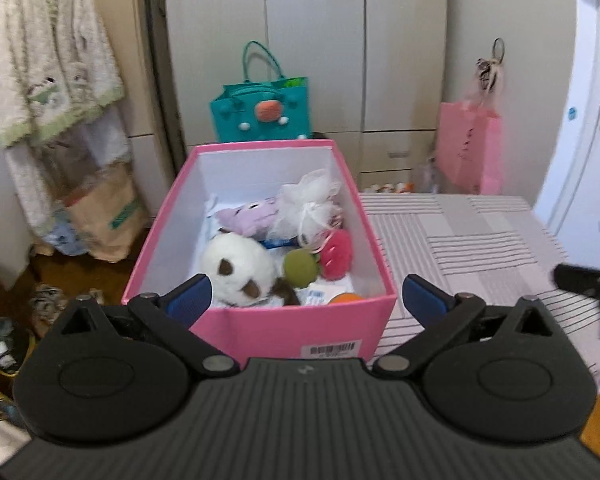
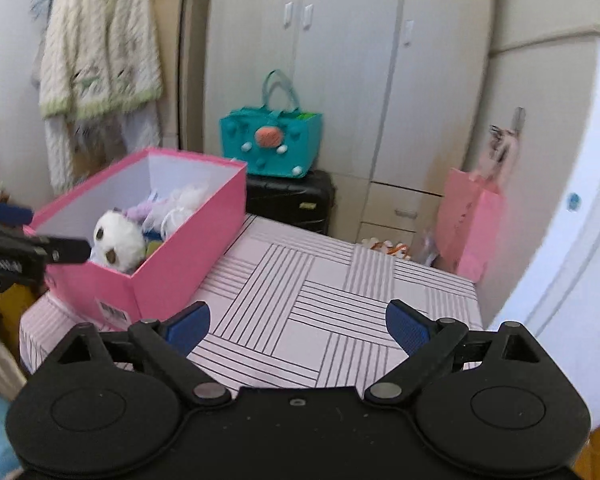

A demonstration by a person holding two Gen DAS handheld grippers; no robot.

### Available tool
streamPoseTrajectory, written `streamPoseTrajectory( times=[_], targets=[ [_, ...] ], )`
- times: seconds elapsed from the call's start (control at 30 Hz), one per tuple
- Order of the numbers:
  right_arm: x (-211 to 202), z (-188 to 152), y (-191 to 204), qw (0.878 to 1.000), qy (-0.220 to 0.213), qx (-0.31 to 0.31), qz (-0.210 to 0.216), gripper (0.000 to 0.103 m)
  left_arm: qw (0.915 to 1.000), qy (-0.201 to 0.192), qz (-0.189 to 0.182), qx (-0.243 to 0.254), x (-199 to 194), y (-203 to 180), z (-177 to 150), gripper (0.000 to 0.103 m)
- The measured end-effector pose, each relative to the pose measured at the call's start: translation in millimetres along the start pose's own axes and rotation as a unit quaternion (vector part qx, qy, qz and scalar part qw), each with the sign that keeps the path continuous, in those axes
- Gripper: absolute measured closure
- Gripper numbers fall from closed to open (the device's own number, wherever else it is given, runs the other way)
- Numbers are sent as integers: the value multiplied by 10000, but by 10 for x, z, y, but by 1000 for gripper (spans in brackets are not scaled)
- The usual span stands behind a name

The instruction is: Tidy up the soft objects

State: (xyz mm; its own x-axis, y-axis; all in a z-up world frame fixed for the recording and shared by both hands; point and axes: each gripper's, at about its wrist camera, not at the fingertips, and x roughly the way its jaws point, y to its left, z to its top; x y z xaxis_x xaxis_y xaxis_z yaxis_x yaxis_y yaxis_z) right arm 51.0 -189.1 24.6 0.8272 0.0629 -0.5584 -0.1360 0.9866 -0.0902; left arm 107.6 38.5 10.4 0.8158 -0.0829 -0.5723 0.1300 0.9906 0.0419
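A pink box (image 1: 260,320) sits open at the left end of a worktop (image 2: 340,280) covered in a pale cloth with dark line patterns; everything below is placed relative to this box. Left of it, a cream cardigan (image 1: 48,60) hangs on the wall above bags on the floor. Inside the box lie the soft toys: a white plush (image 1: 236,268) nearest the front, a purple plush (image 1: 248,218) and a white mesh puff (image 1: 312,200) behind it, and a green ball (image 1: 300,266) and a pink piece (image 1: 336,254) to the right. Just in front of the box, the left claw (image 1: 306,298) stands wide open and empty. Behind the box a teal bag (image 2: 270,144) rests on a black case before grey wardrobe doors. To the right, the right claw (image 2: 298,324) hangs open and empty over bare cloth. No soft thing lies loose on the worktop, so the sorting looks finished or nearly so. Far right, a pink bag (image 2: 470,220) hangs beside a white door.
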Motion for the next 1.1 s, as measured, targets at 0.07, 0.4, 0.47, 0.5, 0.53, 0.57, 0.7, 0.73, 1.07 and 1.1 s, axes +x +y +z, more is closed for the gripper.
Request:
streamPoseTrajectory(
  times=[0.07,0.4,0.47,0.5,0.53,0.57,0.7,0.73,1.07,1.1],
  targets=[
    [-76,-53,7,9998,-35,187,-34,6,9997,-125,171,91,-62,-60,-71,0],
    [-377,-330,51,9960,-222,851,-154,6,9972,-669,315,-64,-478,-243,-299,0],
    [-448,-347,98,9973,-312,628,-216,6,9973,-696,212,-41,-517,-257,-302,0],
    [-489,-356,112,9970,-397,584,-331,6,9971,-726,220,-46,-532,-273,-312,0],
    [-530,-367,129,9959,-496,582,-479,6,9969,-751,242,-56,-539,-284,-319,0],
    [-563,-379,138,9949,-568,594,-585,6,9968,-750,255,-71,-541,-294,-327,0],
    [-662,-409,149,9931,-673,636,-725,6,9972,-704,203,-162,-542,-312,-358,0],
    [-683,-416,156,9929,-684,638,-739,6,9970,-729,217,-174,-560,-315,-374,0],
    [-769,-554,242,9887,-952,607,-990,6,9938,-935,554,-224,-596,-366,-466,0],
    [-765,-569,253,9881,-963,590,-1046,6,9935,-952,580,-208,-596,-366,-482,0]
  ],
)
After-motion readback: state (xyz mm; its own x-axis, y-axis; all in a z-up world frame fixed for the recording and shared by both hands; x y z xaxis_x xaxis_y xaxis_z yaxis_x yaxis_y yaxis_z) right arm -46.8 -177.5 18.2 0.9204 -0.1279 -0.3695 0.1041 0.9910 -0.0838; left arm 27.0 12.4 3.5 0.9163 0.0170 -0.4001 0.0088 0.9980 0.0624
